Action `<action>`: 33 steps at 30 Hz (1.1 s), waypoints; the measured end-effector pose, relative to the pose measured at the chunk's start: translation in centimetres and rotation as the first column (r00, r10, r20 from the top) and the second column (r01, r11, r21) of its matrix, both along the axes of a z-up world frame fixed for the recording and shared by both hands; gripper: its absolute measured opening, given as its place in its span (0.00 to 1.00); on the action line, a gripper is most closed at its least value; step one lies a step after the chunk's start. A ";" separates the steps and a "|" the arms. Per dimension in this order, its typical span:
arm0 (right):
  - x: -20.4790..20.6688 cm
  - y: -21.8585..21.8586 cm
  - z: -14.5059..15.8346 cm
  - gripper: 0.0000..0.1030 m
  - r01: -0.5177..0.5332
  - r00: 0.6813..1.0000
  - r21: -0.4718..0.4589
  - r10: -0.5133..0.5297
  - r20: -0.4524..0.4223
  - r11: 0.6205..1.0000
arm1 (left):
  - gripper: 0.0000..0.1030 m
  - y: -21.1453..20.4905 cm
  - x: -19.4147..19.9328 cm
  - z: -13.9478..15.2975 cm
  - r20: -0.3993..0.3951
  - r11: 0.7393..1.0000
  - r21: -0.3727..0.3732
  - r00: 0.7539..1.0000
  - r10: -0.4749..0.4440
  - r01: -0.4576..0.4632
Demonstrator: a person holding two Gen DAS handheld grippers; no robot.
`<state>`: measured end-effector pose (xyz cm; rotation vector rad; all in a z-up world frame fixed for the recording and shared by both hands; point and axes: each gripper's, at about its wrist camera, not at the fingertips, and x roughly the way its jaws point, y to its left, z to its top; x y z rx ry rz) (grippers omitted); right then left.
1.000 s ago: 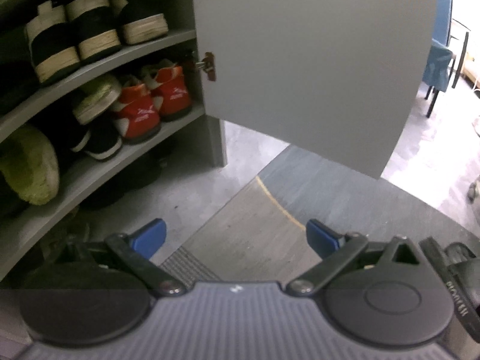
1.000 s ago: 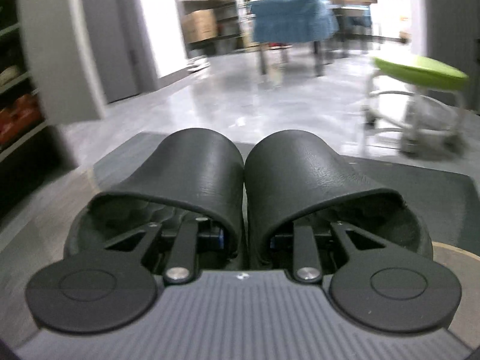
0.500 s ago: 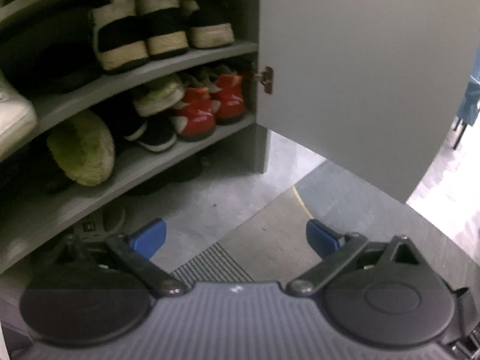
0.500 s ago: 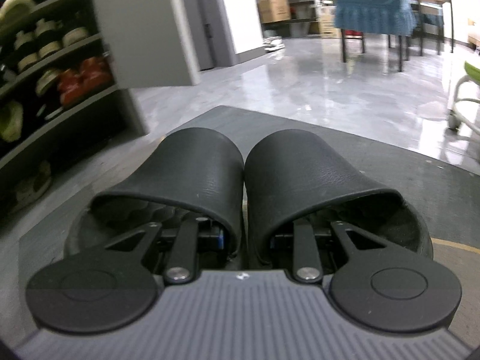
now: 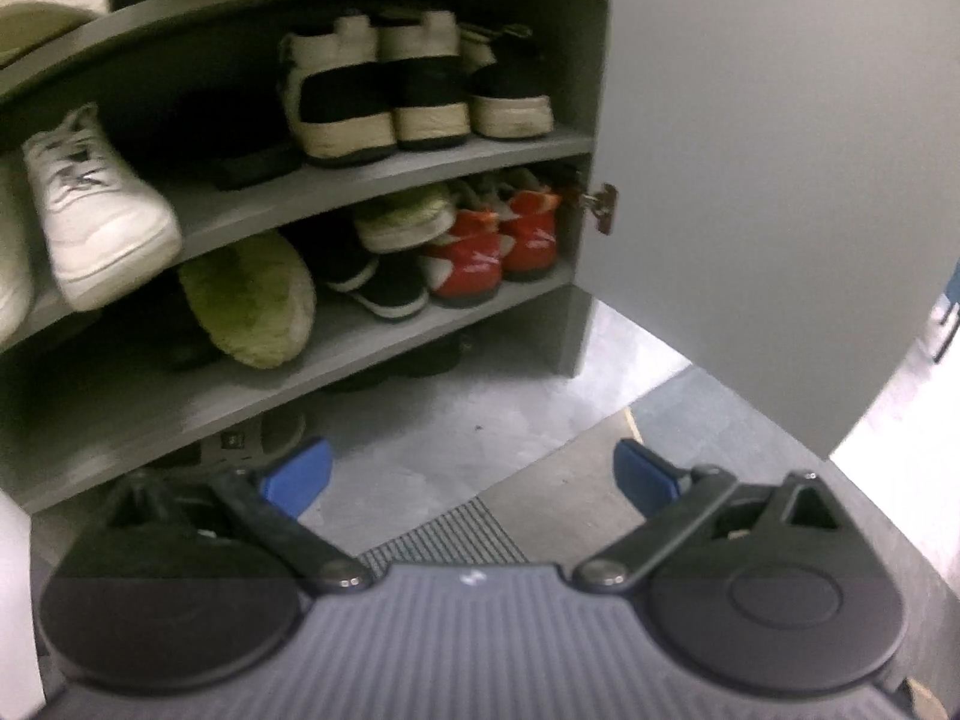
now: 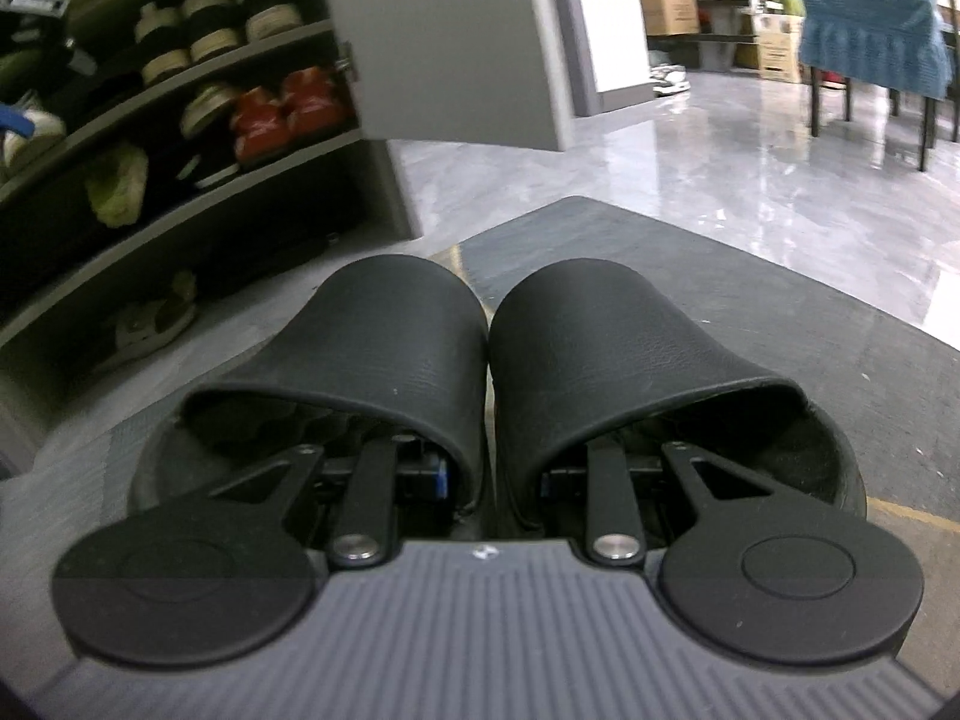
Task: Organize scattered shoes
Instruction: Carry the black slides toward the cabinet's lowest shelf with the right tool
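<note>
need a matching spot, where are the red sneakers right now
Left wrist view: the red sneakers sit at the right end of a grey cabinet shelf, beside the door hinge.

You have a pair of black leather slippers [image 6: 486, 360] side by side, toes pointing away from you, inner edges touching, heel openings toward the camera. They sit off the floor, above the grey mat. The shoe cabinet [image 5: 384, 177] stands ahead to your left, door open, its grey shelves holding white sneakers [image 5: 90, 210], black-and-cream shoes [image 5: 384, 90], red shoes [image 5: 492, 246] and a green fuzzy slipper [image 5: 252, 300].
</note>
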<state>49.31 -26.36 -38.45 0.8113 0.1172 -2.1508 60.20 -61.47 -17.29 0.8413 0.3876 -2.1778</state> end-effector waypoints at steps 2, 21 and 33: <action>0.0 -1.1 0.3 0.28 -0.027 1.000 0.003 0.027 0.009 1.000 | 0.99 0.1 -0.2 0.3 -0.016 0.999 -0.032 1.000 0.018 -0.018; 2.0 -23.2 9.9 0.28 -0.621 0.784 -0.011 0.621 0.001 0.784 | 1.00 -1.7 -1.0 5.0 -0.169 0.950 -0.185 0.960 0.222 -0.252; 10.4 -31.7 9.0 0.28 -0.716 0.697 0.024 0.712 0.081 0.698 | 1.00 -5.6 1.9 6.3 -0.253 0.949 -0.003 0.918 0.304 -0.315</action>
